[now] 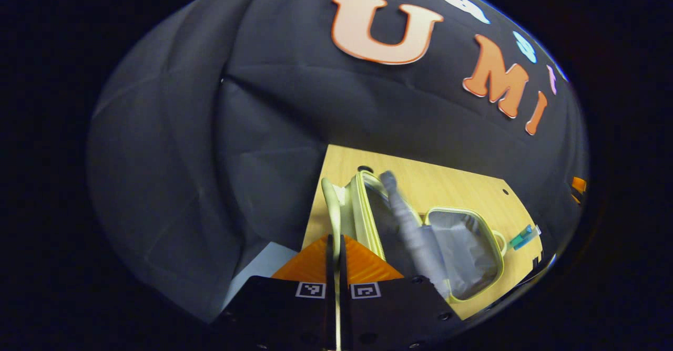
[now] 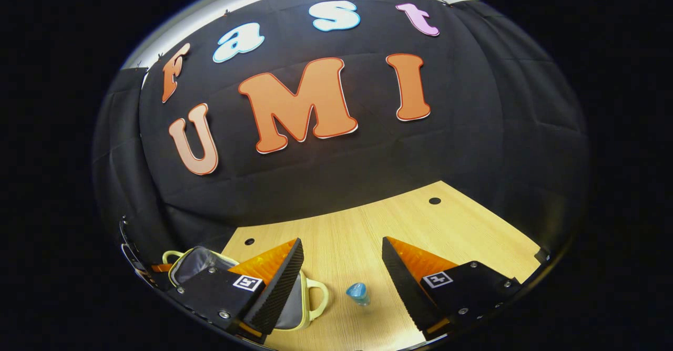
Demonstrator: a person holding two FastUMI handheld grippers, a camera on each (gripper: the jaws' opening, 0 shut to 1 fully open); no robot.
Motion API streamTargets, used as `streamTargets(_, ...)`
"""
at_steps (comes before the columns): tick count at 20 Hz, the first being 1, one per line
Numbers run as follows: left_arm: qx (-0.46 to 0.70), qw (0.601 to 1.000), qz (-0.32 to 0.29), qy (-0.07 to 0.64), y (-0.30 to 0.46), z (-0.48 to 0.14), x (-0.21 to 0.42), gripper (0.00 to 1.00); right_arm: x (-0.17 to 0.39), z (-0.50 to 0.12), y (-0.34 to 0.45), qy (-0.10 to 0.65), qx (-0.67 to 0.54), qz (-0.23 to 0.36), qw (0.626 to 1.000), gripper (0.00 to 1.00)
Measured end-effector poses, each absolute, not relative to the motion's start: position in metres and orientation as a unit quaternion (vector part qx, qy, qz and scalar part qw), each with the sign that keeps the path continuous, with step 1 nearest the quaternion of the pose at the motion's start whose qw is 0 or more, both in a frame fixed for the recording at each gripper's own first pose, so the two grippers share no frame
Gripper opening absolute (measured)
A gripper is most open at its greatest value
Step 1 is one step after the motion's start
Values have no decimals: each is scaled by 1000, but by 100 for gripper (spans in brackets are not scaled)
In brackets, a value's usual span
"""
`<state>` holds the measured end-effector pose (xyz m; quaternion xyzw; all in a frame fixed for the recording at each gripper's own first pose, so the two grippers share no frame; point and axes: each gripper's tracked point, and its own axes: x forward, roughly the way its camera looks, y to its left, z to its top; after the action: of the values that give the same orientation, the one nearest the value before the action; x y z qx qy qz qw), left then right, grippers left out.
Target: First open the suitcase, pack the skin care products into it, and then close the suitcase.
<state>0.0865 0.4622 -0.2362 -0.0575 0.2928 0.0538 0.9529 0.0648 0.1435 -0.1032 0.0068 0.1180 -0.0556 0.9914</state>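
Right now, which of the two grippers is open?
The right gripper: its fingers stand wide apart, while the left gripper pinches the suitcase rim.

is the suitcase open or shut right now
Open. In the left gripper view the suitcase lies spread on the wooden table, grey lining exposed, its other half raised beside it.

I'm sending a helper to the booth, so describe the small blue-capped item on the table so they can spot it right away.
Start at the light wooden table and find the open pale-yellow suitcase with its grey lining. Just beyond its handle end, apart from it, the small clear item with a blue cap rests on bare wood, the smallest thing there.
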Motion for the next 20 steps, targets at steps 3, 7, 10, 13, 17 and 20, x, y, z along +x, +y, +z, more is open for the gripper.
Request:
streamTargets(3,-66,936,86,335,481,-295,95,3,62,-105,139,120,0,-63,991,95)
streamTargets(7,-44,911,130,388,496,-339,76,11,55,-110,132,124,-9,-72,990,95)
streamTargets(10,-23,915,153,373,506,-330,76,35,50,-112,121,124,-20,-82,989,95)
streamTargets(13,27,930,164,326,499,-293,84,77,48,-115,111,123,-28,-88,988,95)
streamTargets(17,91,955,150,241,440,-204,98,96,51,-116,101,117,-41,-84,989,95)
streamTargets(20,92,972,112,186,353,-156,108,96,56,-115,89,108,-59,-81,989,95)
